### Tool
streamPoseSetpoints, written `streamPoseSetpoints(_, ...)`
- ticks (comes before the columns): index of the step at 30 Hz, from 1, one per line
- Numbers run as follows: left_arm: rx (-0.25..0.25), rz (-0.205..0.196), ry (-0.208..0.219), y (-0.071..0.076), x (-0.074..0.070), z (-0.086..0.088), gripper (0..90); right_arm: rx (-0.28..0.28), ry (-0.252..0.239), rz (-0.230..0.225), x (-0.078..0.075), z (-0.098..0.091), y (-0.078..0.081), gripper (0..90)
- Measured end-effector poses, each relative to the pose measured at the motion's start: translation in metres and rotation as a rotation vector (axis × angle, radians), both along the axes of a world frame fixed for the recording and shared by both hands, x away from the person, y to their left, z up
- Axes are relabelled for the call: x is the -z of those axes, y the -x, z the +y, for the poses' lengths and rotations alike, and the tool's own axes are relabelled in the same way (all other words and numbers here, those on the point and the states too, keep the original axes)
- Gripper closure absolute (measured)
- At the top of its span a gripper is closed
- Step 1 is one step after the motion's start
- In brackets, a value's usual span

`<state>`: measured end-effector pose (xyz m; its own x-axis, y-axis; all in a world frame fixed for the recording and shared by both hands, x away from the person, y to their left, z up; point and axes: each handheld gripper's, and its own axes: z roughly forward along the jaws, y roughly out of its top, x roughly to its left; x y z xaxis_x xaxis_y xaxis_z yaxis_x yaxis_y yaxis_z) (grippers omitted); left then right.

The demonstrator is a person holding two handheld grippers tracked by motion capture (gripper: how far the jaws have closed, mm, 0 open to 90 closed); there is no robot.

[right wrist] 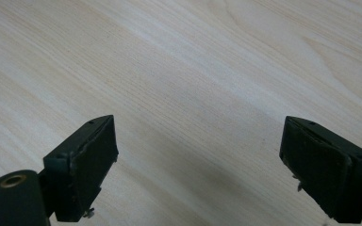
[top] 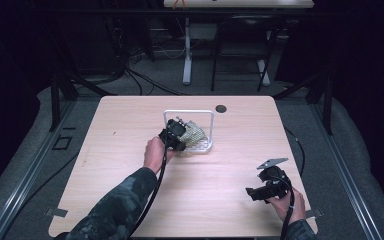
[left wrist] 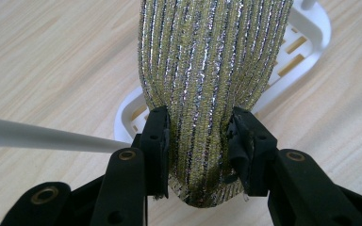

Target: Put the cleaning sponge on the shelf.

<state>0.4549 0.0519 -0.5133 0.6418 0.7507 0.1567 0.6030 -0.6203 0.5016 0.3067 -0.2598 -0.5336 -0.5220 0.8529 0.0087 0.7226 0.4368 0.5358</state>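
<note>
The table (top: 130,150) carries one white rack (top: 200,131), one gold-and-silver striped scouring pad (left wrist: 207,84) and one dark round spot (top: 221,108) (near the far edge); two grippers are there, left (top: 176,134) and right (top: 260,189).

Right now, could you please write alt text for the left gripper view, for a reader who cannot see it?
The left gripper pinches a gold and silver striped scouring pad between its two black jaws, above a white slotted tray on a pale wooden table. A white rod crosses in from the left.
</note>
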Motion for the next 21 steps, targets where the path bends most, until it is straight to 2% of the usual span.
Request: streamPoseSetpoints(21,-0.031,-0.002,-0.009,-0.008,0.016,-0.011,59.7,-0.007,0.002,-0.001,0.0,0.0,0.0,11.4)
